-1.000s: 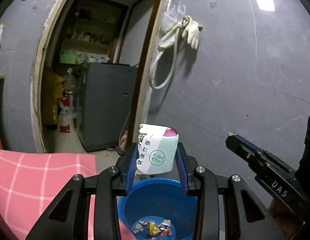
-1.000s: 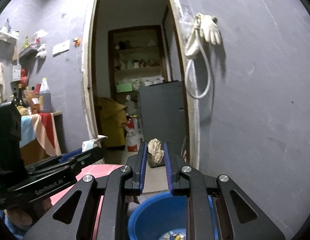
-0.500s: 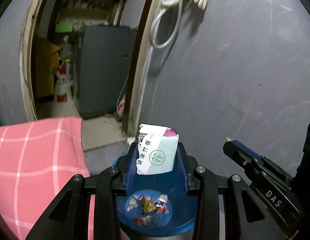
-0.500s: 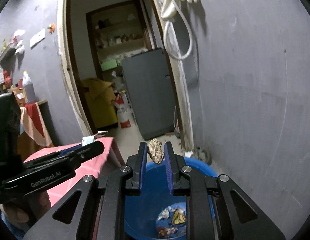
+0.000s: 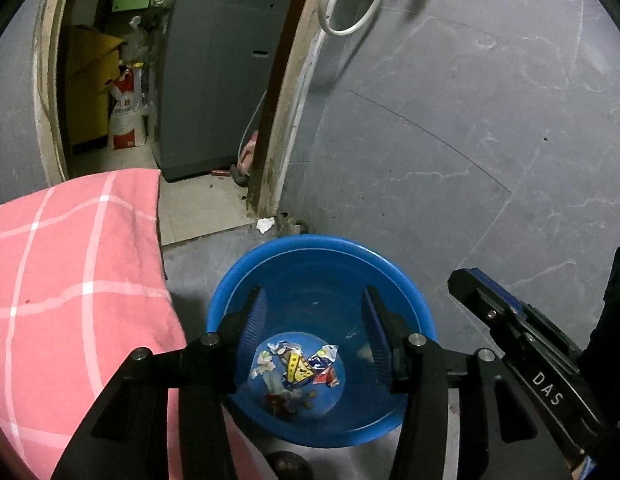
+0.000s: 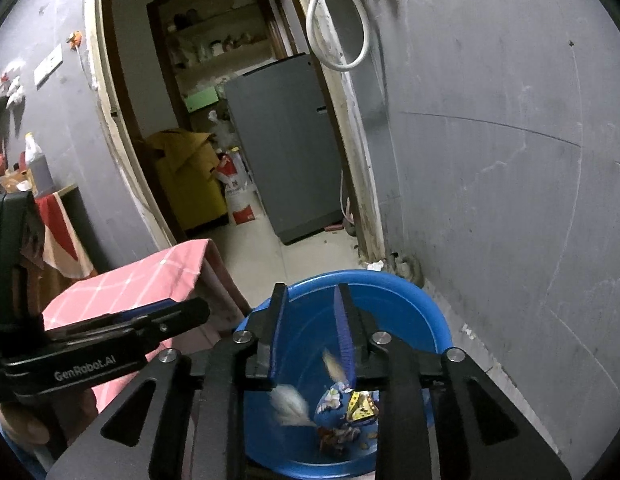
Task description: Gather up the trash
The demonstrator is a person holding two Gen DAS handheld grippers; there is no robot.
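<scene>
Over the blue plastic basin (image 5: 410,292), both grippers parked with jaws apart and nothing between them: left gripper (image 5: 314,322) spread wide, right gripper (image 6: 307,330) parted more narrowly. Caught mid-drop in the right wrist view: a pale blurred wad (image 6: 289,404) and a small tan scrap (image 6: 333,363), both smeared by motion, falling inside the rim toward the bottom; cannot tell exactly what either piece is. Down on the basin floor, a heap of crumpled wrappers (image 5: 295,372), yellow, red and white among them. Just left of the basin, a table under a pink checked cloth (image 5: 69,260). On the concrete floor beyond the far rim, by the door frame (image 5: 277,120), one small white scrap of paper (image 5: 265,224) lying loose. Step in hand, by the look of it: release into the basin. Next move likely calls for lifting both grippers clear of the rim, then reaching out to that white scrap with jaws open and closing lightly, thin paper flat on a hard floor being easy to push away instead of pinching
</scene>
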